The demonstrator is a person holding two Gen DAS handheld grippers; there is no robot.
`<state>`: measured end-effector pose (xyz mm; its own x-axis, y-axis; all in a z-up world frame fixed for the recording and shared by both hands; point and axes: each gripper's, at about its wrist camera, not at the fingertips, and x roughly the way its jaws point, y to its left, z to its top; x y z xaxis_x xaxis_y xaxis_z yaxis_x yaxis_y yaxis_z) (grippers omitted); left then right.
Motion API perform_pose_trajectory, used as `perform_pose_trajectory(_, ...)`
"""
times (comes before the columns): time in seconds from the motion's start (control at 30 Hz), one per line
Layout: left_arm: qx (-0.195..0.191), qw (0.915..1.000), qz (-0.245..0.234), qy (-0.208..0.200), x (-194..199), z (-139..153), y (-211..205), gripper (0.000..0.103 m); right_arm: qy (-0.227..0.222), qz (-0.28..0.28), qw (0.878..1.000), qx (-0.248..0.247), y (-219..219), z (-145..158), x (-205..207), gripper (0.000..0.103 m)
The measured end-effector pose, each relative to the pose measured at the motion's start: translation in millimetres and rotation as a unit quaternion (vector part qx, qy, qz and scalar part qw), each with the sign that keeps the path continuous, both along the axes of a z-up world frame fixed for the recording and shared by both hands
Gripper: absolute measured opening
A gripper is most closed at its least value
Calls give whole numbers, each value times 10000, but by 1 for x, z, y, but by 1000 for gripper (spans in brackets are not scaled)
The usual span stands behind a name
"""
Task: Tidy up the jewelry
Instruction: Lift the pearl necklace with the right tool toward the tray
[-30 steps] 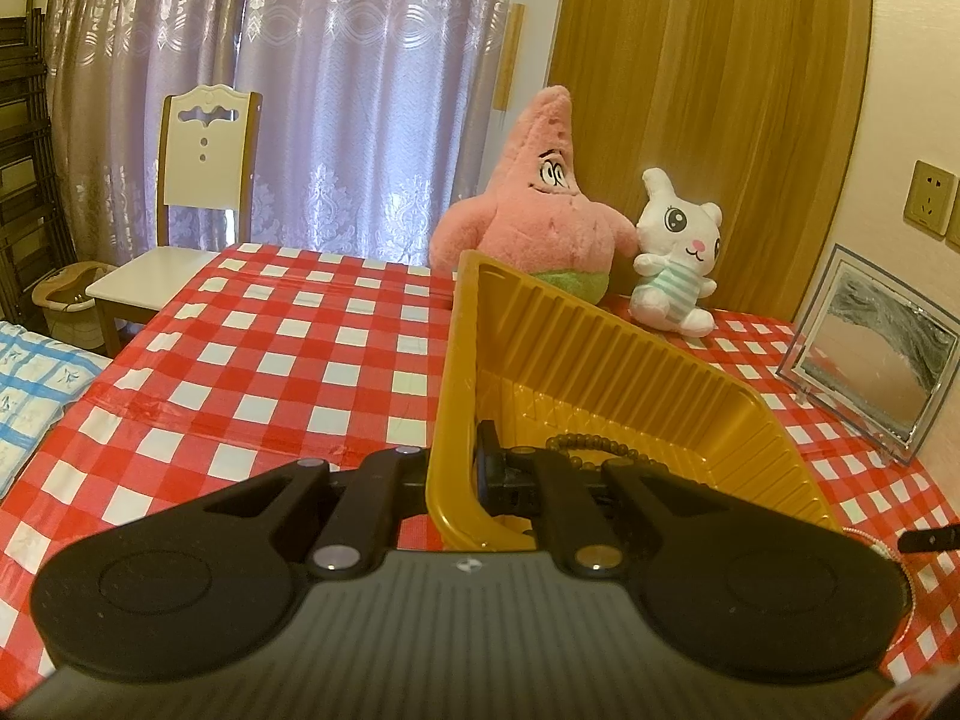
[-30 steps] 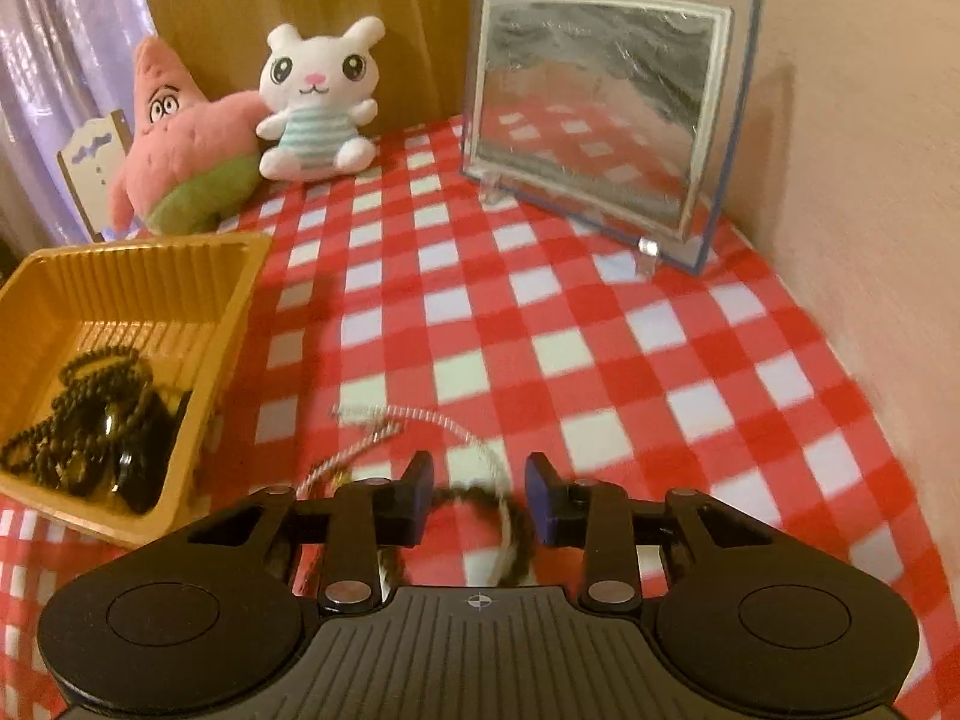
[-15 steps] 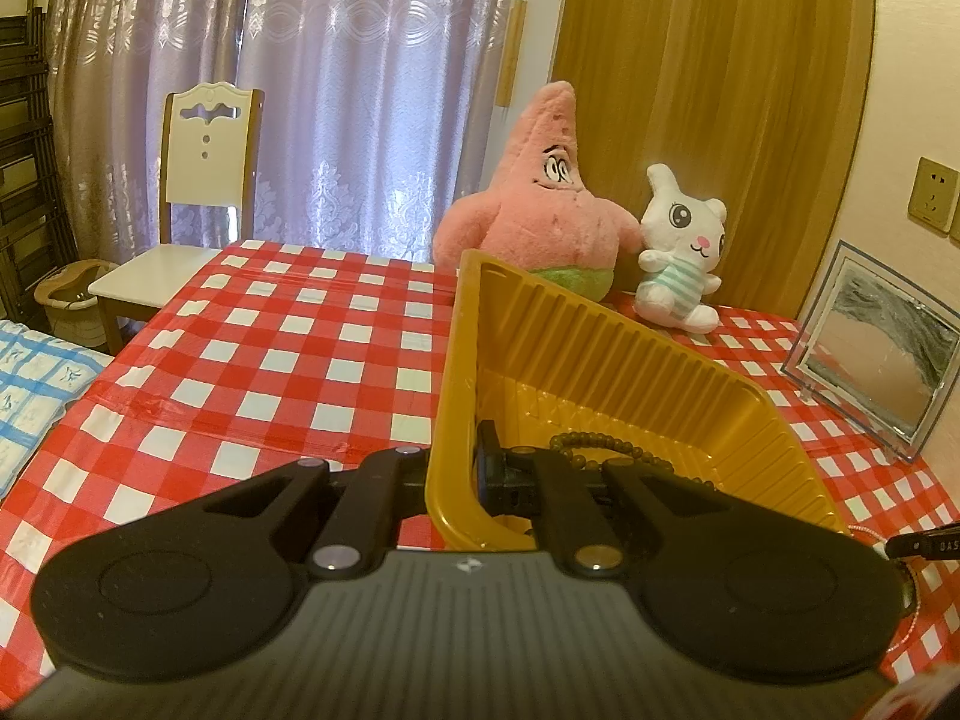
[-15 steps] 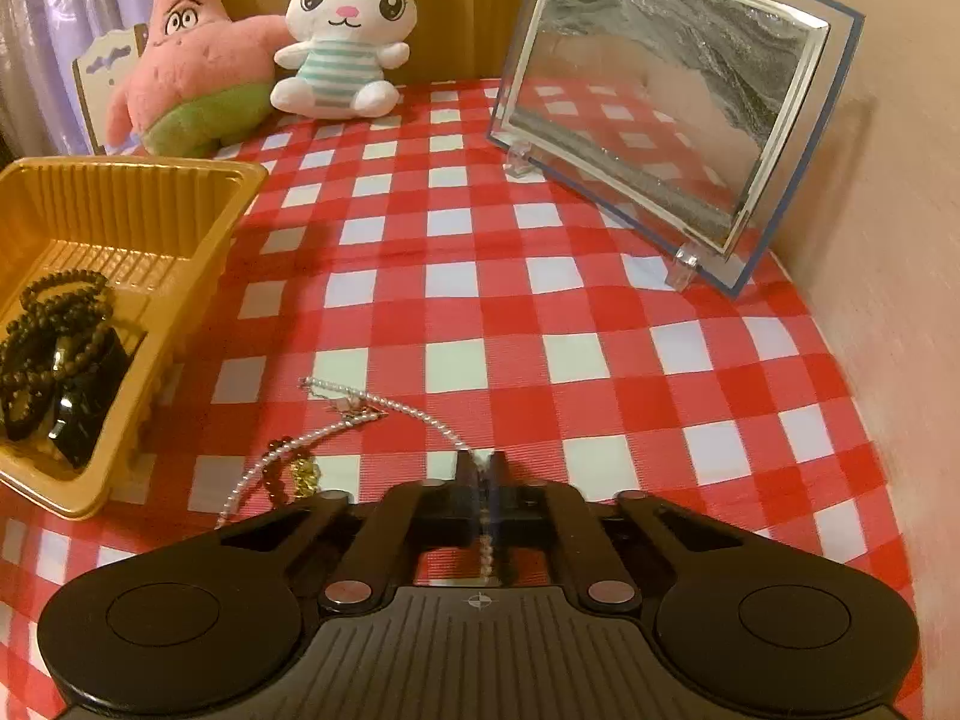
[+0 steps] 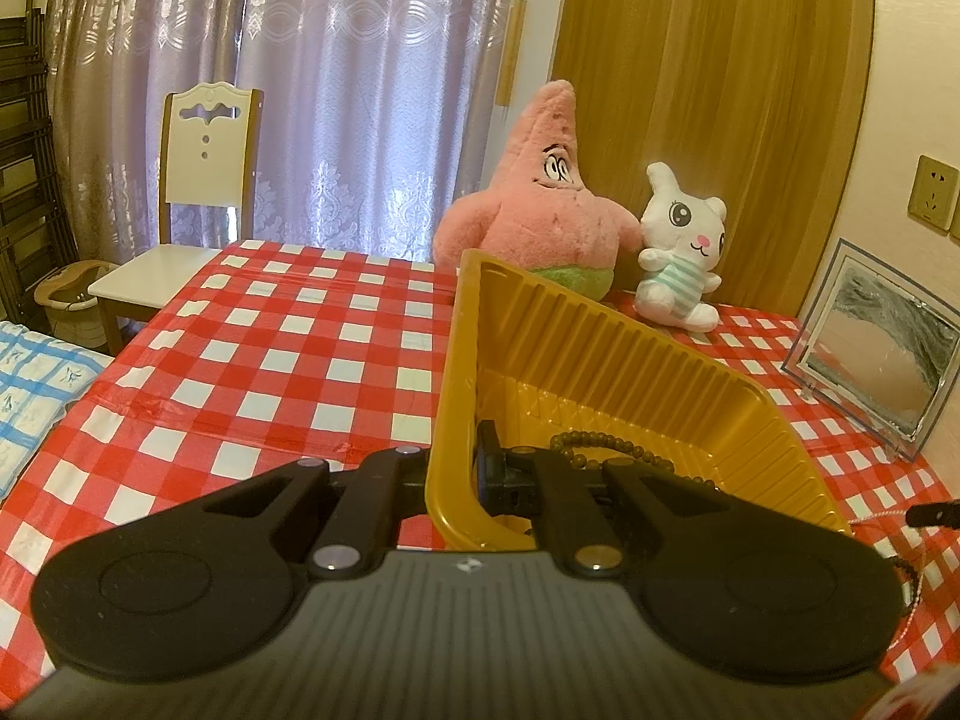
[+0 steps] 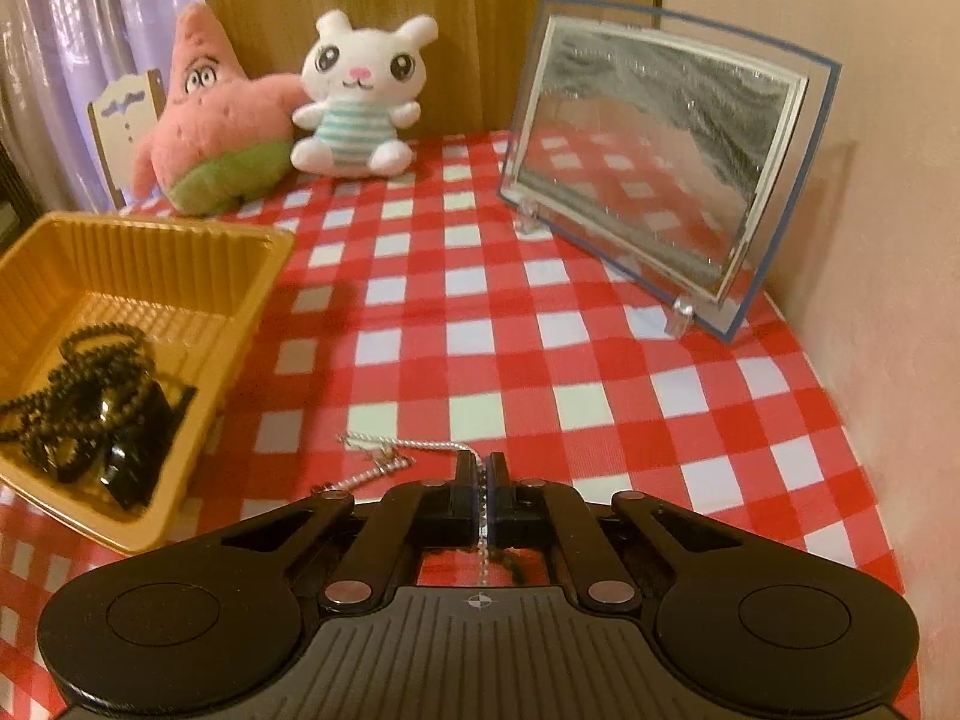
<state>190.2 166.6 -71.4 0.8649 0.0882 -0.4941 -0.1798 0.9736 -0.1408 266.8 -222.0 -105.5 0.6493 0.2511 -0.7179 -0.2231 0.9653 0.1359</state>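
Note:
My left gripper [image 5: 465, 468] is shut on the near wall of a yellow plastic tray [image 5: 606, 348], which is tilted up off the table. Dark bead bracelets [image 5: 600, 441] lie inside it. In the right wrist view the tray [image 6: 198, 252] sits at the left with the dark beads [image 6: 84, 384] in it. My right gripper [image 6: 481, 471] is shut on a white pearl necklace [image 6: 396, 450], whose strand runs between the fingers and trails left onto the checked cloth.
A pink star plush [image 6: 210, 132] and a white bunny plush [image 6: 360, 96] sit at the back of the red-and-white checked table. A glass-framed picture [image 6: 660, 150] stands at the right by the wall. A white chair [image 5: 198, 192] stands beyond the table's far left edge.
My right gripper closed on the pearl necklace and has lifted it slightly, drawing the strand taut. The left gripper keeps its grip on the tray, shifted only a little.

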Motion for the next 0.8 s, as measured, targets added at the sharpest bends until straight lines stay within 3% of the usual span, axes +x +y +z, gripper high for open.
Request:
perform_pose_trajectory(0.37, 11, 10000, 1, -2, 0, 0, 0, 6, -311, -7, 9983, 494, -6, 36, -15, 2)
perform_pose_trajectory(0.8, 16, 10000, -4, -14, 1, -1, 0, 6, -1091, 251, 9899, 865, -14, 116, -47, 2)
